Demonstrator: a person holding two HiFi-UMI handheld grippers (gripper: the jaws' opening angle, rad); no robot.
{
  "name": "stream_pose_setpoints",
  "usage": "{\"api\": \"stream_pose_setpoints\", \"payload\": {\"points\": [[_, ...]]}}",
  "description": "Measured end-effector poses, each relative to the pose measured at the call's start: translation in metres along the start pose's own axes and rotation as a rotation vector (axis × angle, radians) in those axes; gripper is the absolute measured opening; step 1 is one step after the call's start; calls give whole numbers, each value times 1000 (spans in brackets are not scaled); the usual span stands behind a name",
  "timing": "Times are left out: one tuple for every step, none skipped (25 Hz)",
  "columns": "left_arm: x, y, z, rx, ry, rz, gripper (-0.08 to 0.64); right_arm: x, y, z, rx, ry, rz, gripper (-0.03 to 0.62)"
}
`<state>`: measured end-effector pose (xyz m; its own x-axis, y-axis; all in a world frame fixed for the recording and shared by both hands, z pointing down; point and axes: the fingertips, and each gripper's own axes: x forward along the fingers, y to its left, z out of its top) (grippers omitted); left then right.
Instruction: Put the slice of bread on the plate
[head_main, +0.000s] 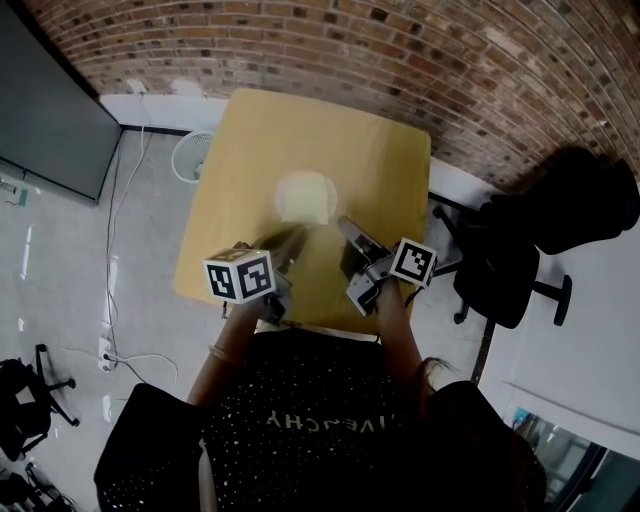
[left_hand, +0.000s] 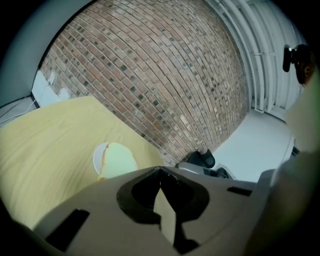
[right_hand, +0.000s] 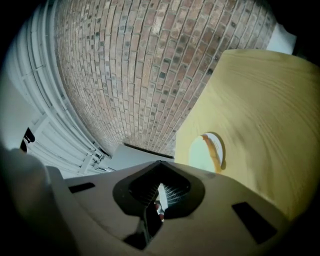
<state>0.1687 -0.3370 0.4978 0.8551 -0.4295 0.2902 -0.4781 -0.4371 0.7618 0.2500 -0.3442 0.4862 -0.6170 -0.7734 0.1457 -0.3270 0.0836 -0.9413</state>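
A pale slice of bread lies on a small white plate near the middle of the yellow wooden table. My left gripper hovers over the table's near side, just short of the plate, with its jaws together and nothing in them. My right gripper sits to the right of it, also shut and empty. In the left gripper view the bread covers most of the plate ahead of my gripper. In the right gripper view the bread shows beyond my gripper.
A brick wall runs behind the table. A black office chair stands at the right, a white fan at the table's far left corner, and a dark screen at the left. Cables lie on the floor.
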Motion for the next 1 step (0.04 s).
{"api": "stream_pose_setpoints", "payload": {"points": [[0,1,0,1,2,3,9,0,-2,0,7,-1,-7,12]]}}
